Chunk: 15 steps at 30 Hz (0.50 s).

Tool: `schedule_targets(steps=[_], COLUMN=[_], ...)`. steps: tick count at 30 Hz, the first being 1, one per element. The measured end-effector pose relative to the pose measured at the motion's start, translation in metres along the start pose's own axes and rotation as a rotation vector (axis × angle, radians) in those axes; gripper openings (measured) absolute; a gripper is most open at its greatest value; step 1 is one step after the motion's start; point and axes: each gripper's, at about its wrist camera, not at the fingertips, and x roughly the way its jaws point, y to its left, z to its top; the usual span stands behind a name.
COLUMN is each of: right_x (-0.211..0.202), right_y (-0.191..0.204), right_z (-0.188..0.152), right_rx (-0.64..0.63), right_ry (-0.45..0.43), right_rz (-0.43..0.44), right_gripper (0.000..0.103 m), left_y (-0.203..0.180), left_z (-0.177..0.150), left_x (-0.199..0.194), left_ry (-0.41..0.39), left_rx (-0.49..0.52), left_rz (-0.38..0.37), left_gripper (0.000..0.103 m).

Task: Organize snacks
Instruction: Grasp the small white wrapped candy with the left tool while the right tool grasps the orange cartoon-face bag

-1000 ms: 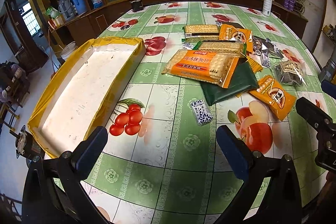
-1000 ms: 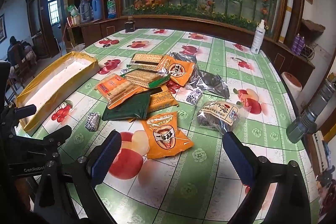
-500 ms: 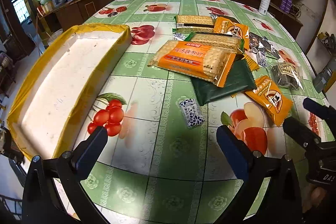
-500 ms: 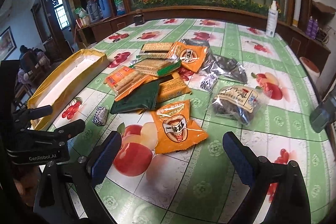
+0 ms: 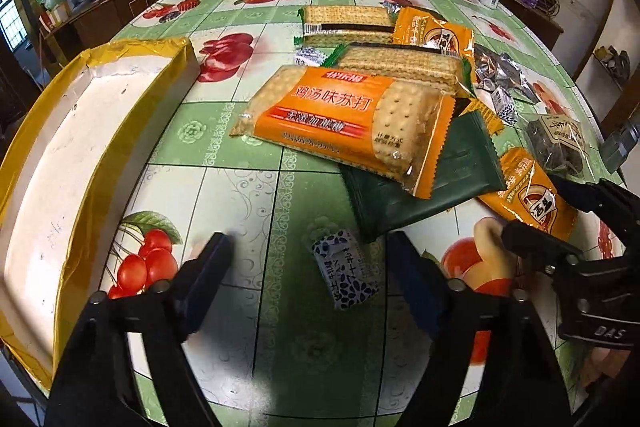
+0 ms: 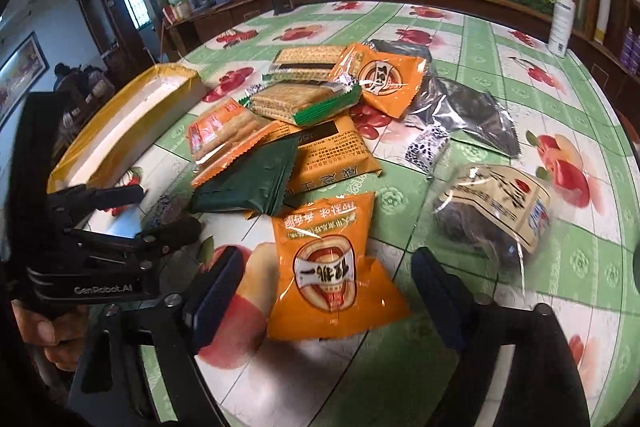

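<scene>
On the left gripper body, white "GenRobot.AI" lettering

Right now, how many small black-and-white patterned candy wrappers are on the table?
3 wrappers: one inside the closing left claw, one beside the back cracker packs, one by the silver bag. Others may hide underneath.

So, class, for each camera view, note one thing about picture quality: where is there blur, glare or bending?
Left wrist view: the left finger is smeared by motion blur, and the table edge bows from the fisheye lens. Right wrist view: glare glints on the orange packet, and the clear bag of dark snacks looks soft and blurred.
</scene>
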Motion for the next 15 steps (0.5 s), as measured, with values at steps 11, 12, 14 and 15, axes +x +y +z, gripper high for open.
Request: schedule_targets(steps=[11,12,14,15], right_x=[0.005,0.003,-0.004,-0.008], right_y=[0.002,0.001,-0.001,-0.001], right_z=[-0.001,-0.002,-0.005,-0.006], right_rx=[-0.044,-0.026,0.006,0.016], right_ry=[0.024,0.019,0.007,-0.001], right_rz=[-0.047,-0.031,-0.001,0.009], right_gripper=[0.045,0.044,0.043,0.043], left_y=[0.009,0.012,0.017,0.021], left_z=[-0.006,-0.008,-0.012,-0.014], left_x=[-0.012,-0.015,-0.024,-0.03], left_ry=[-0.037,-0.043,-0.061,-0.074], left_rx=[-0.01,-0.02,-0.031,-0.037], left_rz=[-0.094,-0.113,-0.125,-0.13], left_gripper=[0.016,0.016,0.016,0.016])
